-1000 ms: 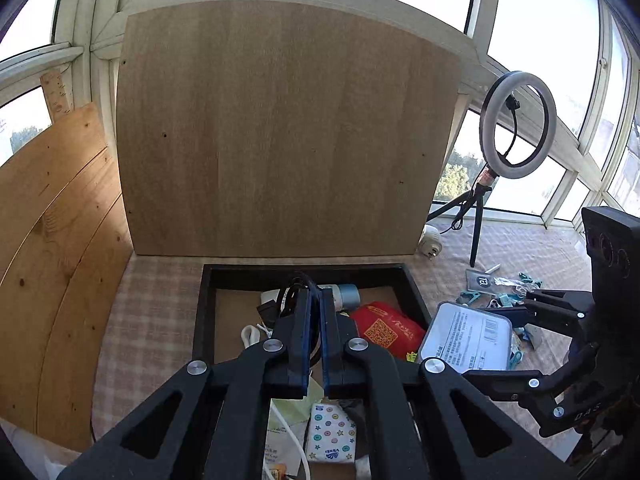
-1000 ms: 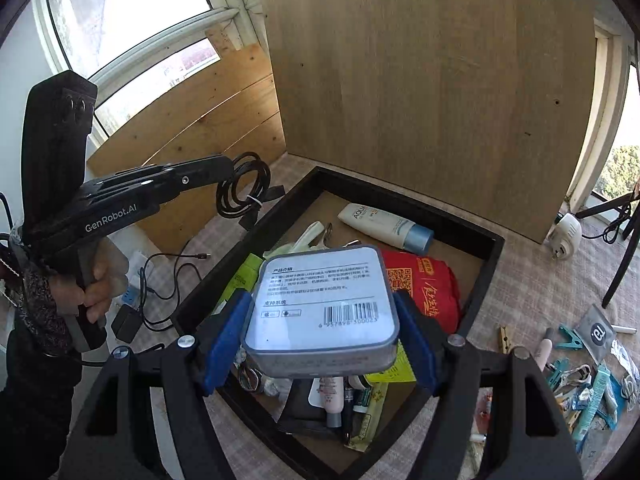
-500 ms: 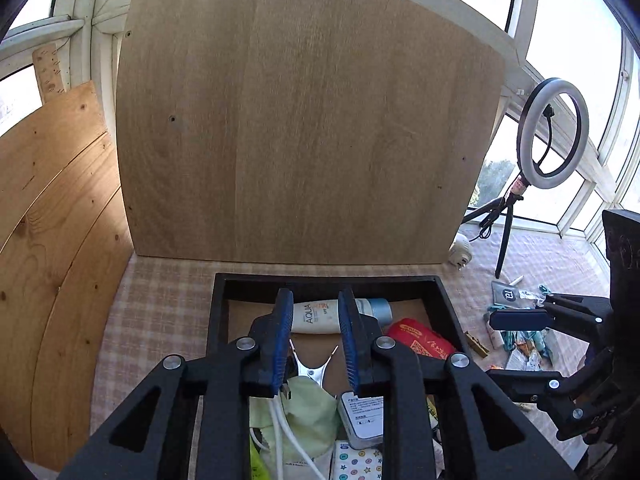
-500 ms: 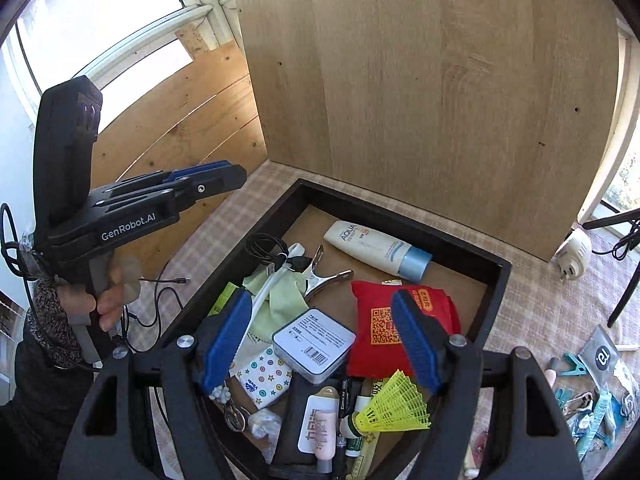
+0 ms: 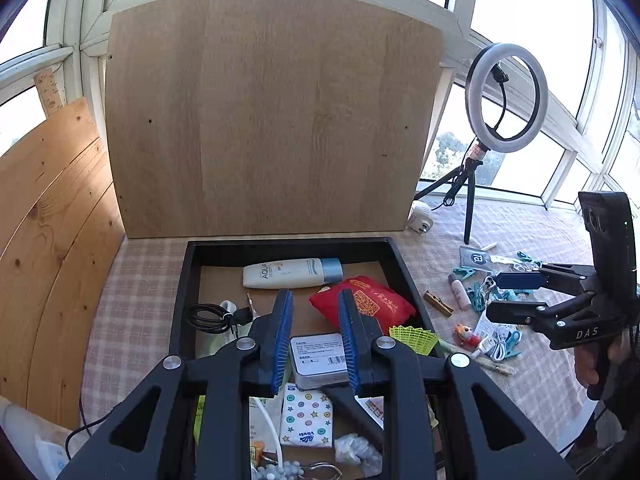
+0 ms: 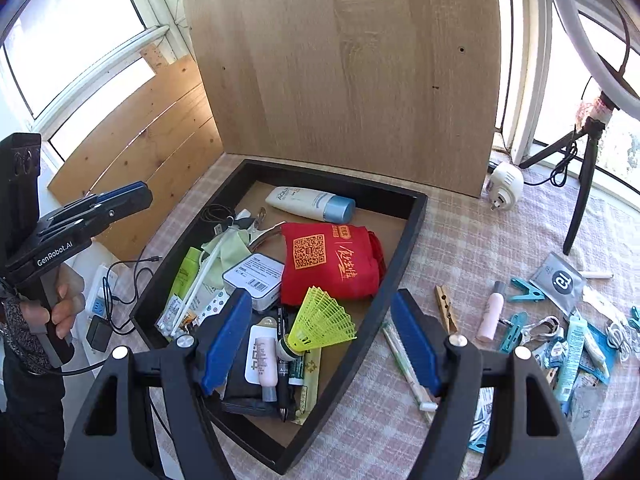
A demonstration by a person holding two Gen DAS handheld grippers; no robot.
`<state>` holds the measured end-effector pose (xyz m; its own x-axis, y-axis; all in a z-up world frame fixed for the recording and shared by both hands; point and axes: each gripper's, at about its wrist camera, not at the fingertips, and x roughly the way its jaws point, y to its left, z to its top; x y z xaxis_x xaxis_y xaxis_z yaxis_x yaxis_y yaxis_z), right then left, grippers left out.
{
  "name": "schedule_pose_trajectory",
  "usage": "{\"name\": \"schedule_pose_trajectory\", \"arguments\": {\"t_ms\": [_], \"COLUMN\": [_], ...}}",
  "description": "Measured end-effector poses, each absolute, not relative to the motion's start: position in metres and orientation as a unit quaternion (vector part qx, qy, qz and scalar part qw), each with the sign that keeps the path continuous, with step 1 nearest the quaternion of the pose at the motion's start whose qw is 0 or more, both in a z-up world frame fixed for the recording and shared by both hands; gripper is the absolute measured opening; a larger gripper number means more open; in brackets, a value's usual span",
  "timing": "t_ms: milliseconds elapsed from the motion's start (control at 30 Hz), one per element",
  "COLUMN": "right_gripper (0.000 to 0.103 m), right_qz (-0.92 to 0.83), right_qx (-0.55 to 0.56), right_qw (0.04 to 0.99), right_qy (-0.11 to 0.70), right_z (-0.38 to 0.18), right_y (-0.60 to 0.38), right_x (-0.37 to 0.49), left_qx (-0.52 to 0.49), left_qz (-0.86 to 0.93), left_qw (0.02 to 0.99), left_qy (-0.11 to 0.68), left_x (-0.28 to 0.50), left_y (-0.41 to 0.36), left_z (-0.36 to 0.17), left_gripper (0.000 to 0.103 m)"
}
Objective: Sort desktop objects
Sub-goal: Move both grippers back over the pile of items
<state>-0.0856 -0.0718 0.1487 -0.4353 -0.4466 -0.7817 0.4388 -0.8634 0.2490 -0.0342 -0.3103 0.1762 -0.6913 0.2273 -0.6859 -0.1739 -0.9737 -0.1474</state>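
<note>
no longer clamped in the right gripper: tin now flat in the tray, label up, beside the red bag, long side toward the tray's far wall. right jaws wide, empty (tilted down). left gripper narrowly apart, empty, over the tin.

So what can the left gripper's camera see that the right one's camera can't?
Only the left wrist view shows the whole white ring light on its tripod and the packet of tissues with coloured dots. Only the right wrist view shows the white power strip on the table left of the tray and the pink tube among the clips. Both show the black tray, the white lotion tube with a blue cap, the red cloth bag, the grey tin box and the yellow shuttlecock.
</note>
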Motion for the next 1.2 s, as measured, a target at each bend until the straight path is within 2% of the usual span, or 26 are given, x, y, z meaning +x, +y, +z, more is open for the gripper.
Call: {"name": "schedule_pose_trajectory", "arguments": {"t_ms": [433,700,900,1100,1200], "right_gripper": [0.071,0.071,0.071,0.071,0.071], "right_qz": [-0.856,-0.865,-0.864,-0.856,-0.847], "right_qx": [0.471,0.473,0.489,0.510,0.522], "right_qw": [0.205,0.147,0.104,0.083,0.091], "right_qy": [-0.062,-0.076,-0.058,0.000,0.035], "right_z": [0.138,0.135,0.125,0.111,0.100], "right_y": [0.060,0.178,0.282,0.359,0.380], "right_x": [-0.054,-0.036,-0.032,-0.049,-0.063], "left_qx": [-0.390,-0.392,-0.399,-0.421,-0.451], "left_qz": [0.910,0.899,0.878,0.844,0.823], "left_qw": [0.139,0.194,0.256,0.313,0.329], "left_qy": [-0.006,0.016,0.058,0.110,0.103], "left_x": [-0.004,-0.013,-0.023,-0.046,-0.068], "left_y": [-0.227,-0.134,-0.027,0.079,0.117], "left_z": [0.180,0.181,0.170,0.151,0.138], "left_gripper": [0.024,0.030,0.033,0.036,0.041]}}
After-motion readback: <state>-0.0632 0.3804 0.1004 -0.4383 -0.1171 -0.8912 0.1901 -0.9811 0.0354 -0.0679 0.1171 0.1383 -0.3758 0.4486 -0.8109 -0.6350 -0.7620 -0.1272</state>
